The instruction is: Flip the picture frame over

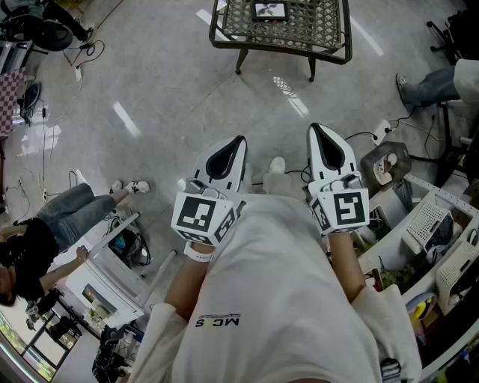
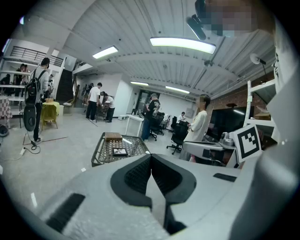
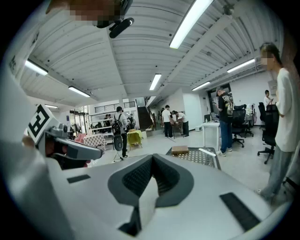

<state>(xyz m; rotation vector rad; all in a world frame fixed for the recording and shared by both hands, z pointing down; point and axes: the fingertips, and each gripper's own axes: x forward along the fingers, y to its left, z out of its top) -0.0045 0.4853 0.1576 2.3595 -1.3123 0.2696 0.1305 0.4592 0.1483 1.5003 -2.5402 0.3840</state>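
Observation:
A small dark picture frame (image 1: 269,10) lies face up on a low metal mesh table (image 1: 329,51) far ahead at the top of the head view. The left gripper view shows the frame (image 2: 119,152) on that table (image 2: 101,154), with a brown box (image 2: 113,136) behind it. My left gripper (image 1: 238,140) and right gripper (image 1: 313,127) are held close to my chest, well short of the table. Both are shut with nothing between their jaws. The right gripper view shows the mesh table (image 3: 208,157) and the box (image 3: 180,150); the frame is hidden there.
Grey floor lies between me and the table. A person sits at lower left (image 1: 45,232) beside a white cart (image 1: 105,277). White shelving with clutter (image 1: 434,239) stands at right, and cables (image 1: 374,135) run over the floor. Several people stand in the background (image 2: 98,101).

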